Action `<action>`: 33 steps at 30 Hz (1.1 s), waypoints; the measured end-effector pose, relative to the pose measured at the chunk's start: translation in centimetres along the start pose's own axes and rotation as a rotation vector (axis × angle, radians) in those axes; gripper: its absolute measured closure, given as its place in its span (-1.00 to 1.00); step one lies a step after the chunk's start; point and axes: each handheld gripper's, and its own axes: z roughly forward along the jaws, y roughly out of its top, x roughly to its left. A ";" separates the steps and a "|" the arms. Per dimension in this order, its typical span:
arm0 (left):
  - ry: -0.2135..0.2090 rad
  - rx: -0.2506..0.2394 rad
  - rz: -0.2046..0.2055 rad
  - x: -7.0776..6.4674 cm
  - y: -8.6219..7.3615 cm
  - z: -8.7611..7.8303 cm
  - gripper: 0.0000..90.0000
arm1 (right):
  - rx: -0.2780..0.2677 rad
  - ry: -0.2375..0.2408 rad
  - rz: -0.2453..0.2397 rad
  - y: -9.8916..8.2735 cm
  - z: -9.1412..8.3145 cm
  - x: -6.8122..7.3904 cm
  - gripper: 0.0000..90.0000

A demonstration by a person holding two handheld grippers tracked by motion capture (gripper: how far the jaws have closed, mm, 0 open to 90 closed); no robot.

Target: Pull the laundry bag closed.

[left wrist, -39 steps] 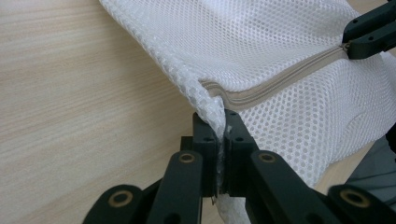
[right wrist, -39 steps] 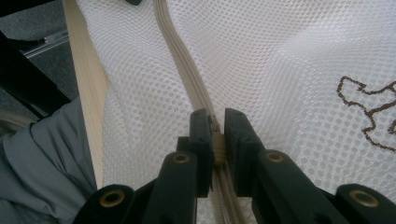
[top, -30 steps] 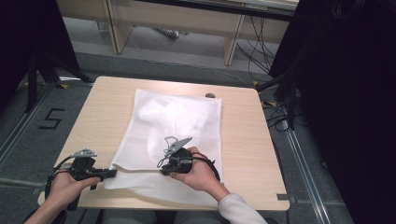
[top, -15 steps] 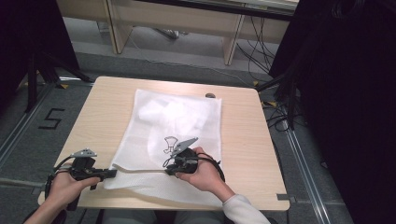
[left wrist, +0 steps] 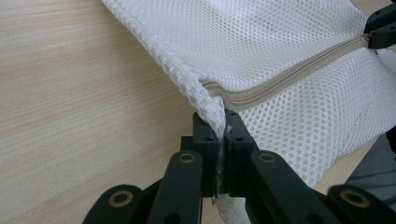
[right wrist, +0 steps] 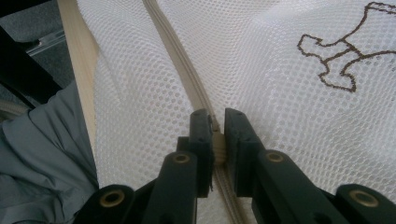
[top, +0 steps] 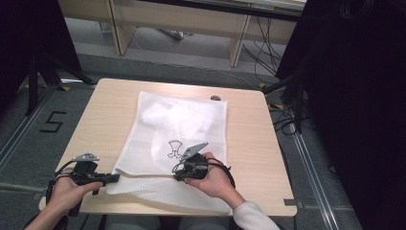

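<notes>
Lying flat across the middle of the pale wooden bench (top: 105, 108) is a white mesh laundry bag (top: 177, 129), its near edge reaching almost to the person's side. At the far left of the high view, the left hand-held gripper (top: 114, 178) is seen held level at the bag's near-left corner, gripped by the person's left hand (top: 67, 191). From the left gripper view that corner of the mesh laundry bag (left wrist: 289, 60) is shown pinched tight between the two black jaws of the left hand-held gripper (left wrist: 223, 140), the mesh bunched up and drawn into the gap, right where the beige zipper (left wrist: 289, 74) ends.

Moving right along the near edge, the zipper is stretched in a line from one gripper toward the other. A small dark outline drawing (top: 174, 148) is printed on the bag, just beyond the right hand-held gripper (top: 179, 175). In the right gripper view the zipper (right wrist: 184, 70) is seen running straight down between the jaws of the right hand-held gripper (right wrist: 215, 135), which are clamped on the zipper's slider (right wrist: 215, 127). The right hand (top: 213, 179) is rested on the bag's near-right part. At the far edge a small dark object (top: 215, 98) is seen on the bench, too small to be made out.
</notes>
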 end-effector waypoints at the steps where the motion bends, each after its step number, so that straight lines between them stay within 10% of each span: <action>1: -0.001 -0.001 -0.001 0.0 0.0 0.0 0.90 | 0.001 -0.002 -0.013 0.0 0.0 -0.1 0.84; 33: -0.004 -0.003 -0.005 0.0 -0.1 -0.1 0.90 | -0.013 -0.030 0.019 -1.4 -1.8 -0.3 0.84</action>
